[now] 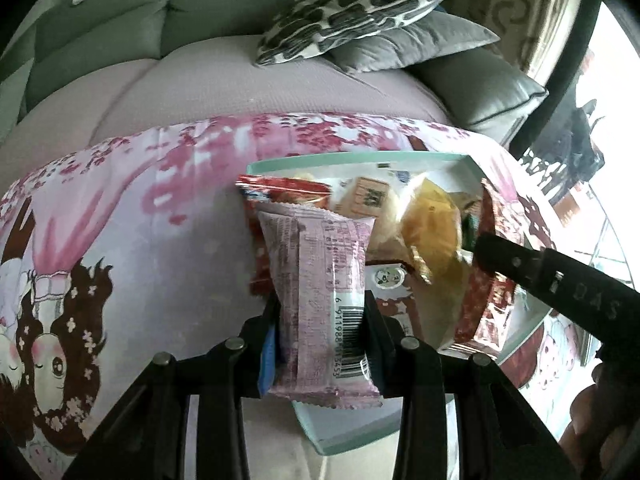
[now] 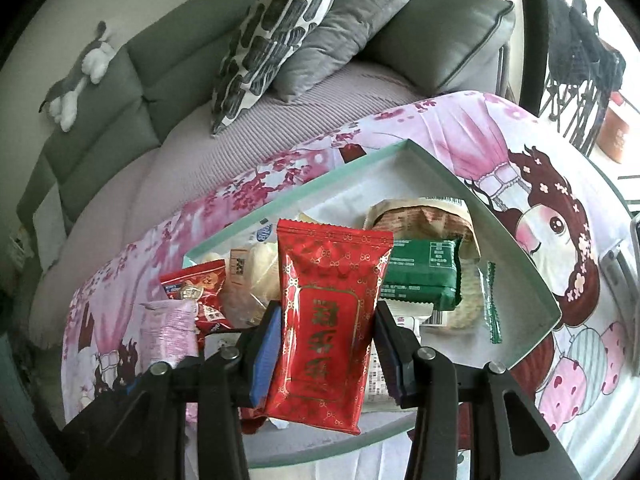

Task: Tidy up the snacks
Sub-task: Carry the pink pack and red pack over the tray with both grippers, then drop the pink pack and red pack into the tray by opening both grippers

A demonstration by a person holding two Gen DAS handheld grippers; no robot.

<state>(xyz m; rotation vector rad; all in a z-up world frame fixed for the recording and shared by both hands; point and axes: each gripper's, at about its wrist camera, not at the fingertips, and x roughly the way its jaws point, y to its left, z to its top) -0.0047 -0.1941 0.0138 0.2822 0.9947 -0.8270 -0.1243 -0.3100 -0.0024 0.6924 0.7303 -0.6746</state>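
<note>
Nearest in the left wrist view, the left gripper (image 1: 320, 320) has its two black jaws closed on a pale purple snack packet (image 1: 318, 280), which stands upright between the pads with a barcode facing the camera. In the right wrist view, the right gripper (image 2: 326, 332) likewise has its jaws clamped on a glossy red snack packet (image 2: 328, 320) printed with a gold pattern and characters, held upright. Both packets hang over the near part of a shallow tray with a mint-green rim (image 2: 532, 276), which sits on a cloth (image 2: 460, 140) printed with pink blossoms and cartoon girls. Inside the tray lie more snacks in a loose heap: a green packet (image 2: 424, 276) just behind the red one, a tan packet (image 2: 420, 220) beyond it, a narrow green-edged wrapper (image 2: 490, 300) to the right, pale round pieces in clear wrapping (image 2: 260, 276) to the left, and a small red bag (image 2: 200, 284) at the tray's left edge. In the left wrist view, the other gripper's black finger (image 1: 520, 264) reaches in from the right, with a yellow wrapped snack (image 1: 430, 224) beside it. Beyond the cloth is a ribbed lilac cushion surface (image 2: 280, 128), then a grey sofa back (image 2: 168, 64) with a black-and-white patterned pillow (image 2: 272, 36), a grey pillow (image 2: 344, 28) and a plush toy (image 2: 80, 76).
</note>
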